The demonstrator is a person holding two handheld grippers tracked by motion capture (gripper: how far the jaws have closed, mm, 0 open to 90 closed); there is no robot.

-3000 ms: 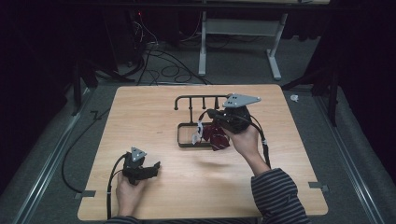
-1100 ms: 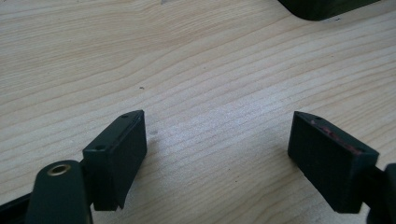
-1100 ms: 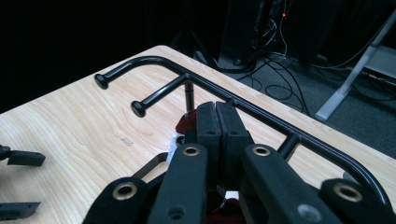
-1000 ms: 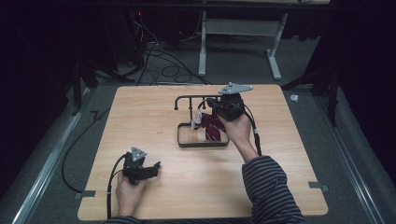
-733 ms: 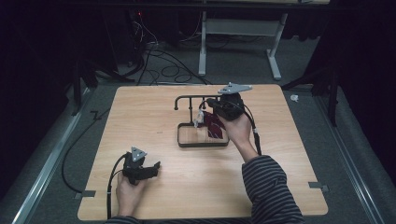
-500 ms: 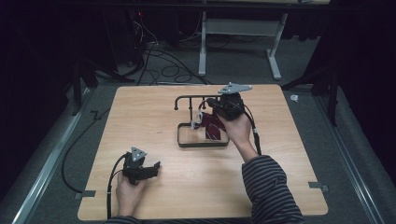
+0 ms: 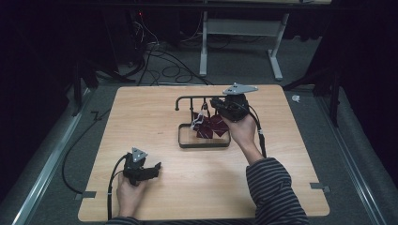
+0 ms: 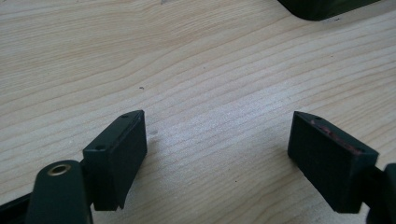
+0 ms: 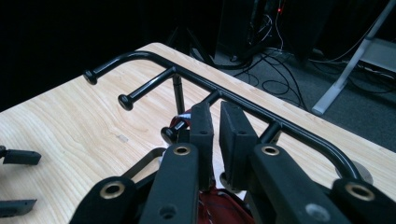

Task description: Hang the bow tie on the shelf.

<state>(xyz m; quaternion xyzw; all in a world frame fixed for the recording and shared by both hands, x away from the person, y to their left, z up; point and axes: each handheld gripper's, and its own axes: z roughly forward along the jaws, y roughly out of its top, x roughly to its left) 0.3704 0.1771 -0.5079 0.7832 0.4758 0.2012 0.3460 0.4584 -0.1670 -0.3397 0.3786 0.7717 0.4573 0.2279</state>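
Dark-red cloth (image 7: 212,126) is hanging from a rack (image 7: 187,99) peg just beneath the right gripper (image 9: 215,126), whose jaws are parting slightly off it, leaving it hooked; the left gripper (image 8: 217,154) is resting open, idle.

Light wooden table (image 7: 155,126) on grey carpeted floor (image 7: 324,61). Dark room; white desk frame (image 7: 277,44) far centre. Black cables (image 7: 159,54) far left.
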